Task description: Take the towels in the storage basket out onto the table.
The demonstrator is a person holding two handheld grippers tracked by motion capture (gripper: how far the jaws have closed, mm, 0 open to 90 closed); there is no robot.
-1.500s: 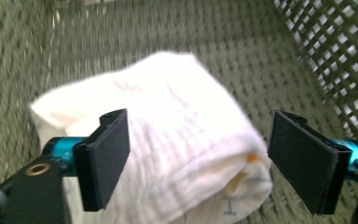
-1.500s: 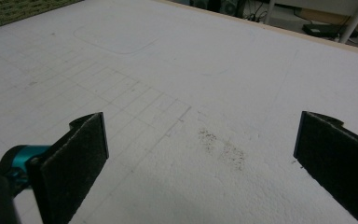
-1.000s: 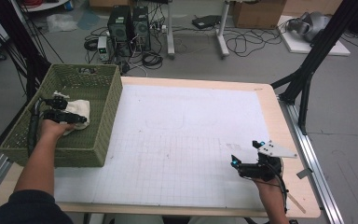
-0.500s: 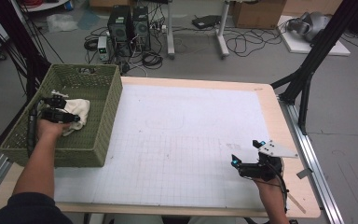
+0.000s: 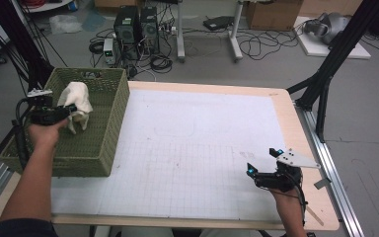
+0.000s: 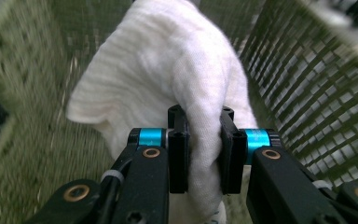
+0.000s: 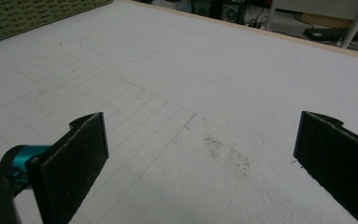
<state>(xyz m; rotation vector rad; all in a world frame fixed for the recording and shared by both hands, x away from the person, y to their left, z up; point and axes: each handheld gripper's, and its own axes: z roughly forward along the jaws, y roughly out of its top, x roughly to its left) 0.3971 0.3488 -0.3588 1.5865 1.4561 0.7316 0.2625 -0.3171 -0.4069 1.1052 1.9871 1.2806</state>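
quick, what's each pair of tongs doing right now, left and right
Left tongs: just closed on the white cloth, held up inside the green basket.
Right tongs: open, holding nothing, over the white mat.

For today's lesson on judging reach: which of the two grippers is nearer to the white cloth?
Left. The left gripper is clamped on the white cloth, holding it above the green basket. The right gripper rests open at the table's far corner, well apart from it.

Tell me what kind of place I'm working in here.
Probably a lab or workshop test bench: a gridded white mat covers the table, desktop computers and loose cables sit on the floor, and black frame struts surround it.
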